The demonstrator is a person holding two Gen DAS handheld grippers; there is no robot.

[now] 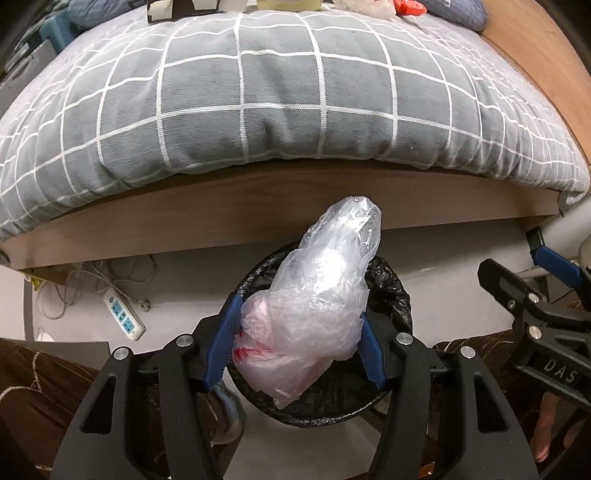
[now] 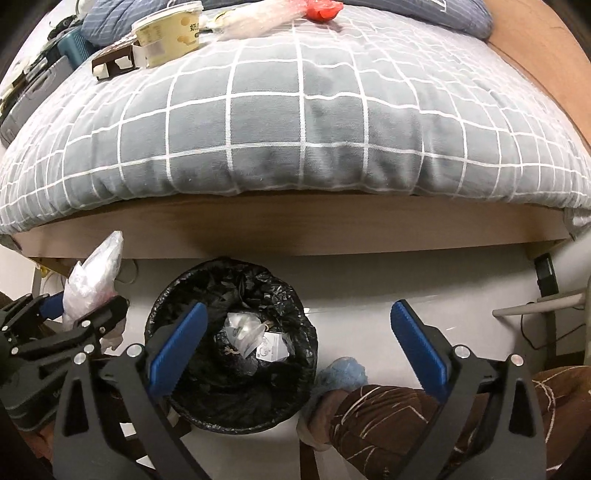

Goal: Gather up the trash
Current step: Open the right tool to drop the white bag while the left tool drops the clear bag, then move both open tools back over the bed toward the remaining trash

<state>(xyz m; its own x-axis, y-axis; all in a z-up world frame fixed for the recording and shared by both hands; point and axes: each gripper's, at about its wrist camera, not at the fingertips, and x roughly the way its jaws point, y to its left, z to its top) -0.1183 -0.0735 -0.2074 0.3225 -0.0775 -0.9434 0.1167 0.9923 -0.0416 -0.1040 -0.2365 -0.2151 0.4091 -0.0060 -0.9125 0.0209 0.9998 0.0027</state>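
- While the bed (image 1: 280, 122) with its grey checked quilt filled the far half of both views, the work lay on the pale floor below its wooden side rail, so a good drop called for staying low and near, well clear of the quilt.
- Beneath the rail stood the trash bin (image 2: 231, 343), lined with a black bag and already holding a few clear and white scraps at its bottom; its mouth faced up and looked wide enough to take the load.
- Between the blue pads of the left gripper (image 1: 295, 347) sat the crumpled clear plastic bag (image 1: 321, 295), clenched at its lower part, with pink and red showing through and its loose top standing up toward the bed.
- In the left wrist view the bag hung over the bin's mouth, while the right wrist view showed it by the bin's left rim, so I judged that centring it before letting go would keep the tall, light top from tipping over the rim.
- Over the bin and the floor to its right hung the right gripper (image 2: 295, 343), its jaws spread wide and nothing between them; it was best kept aside.
- More trash waited on the far quilt: a paper tub (image 2: 171, 31), a small brown carton (image 2: 114, 64), and a red scrap (image 2: 323, 9).
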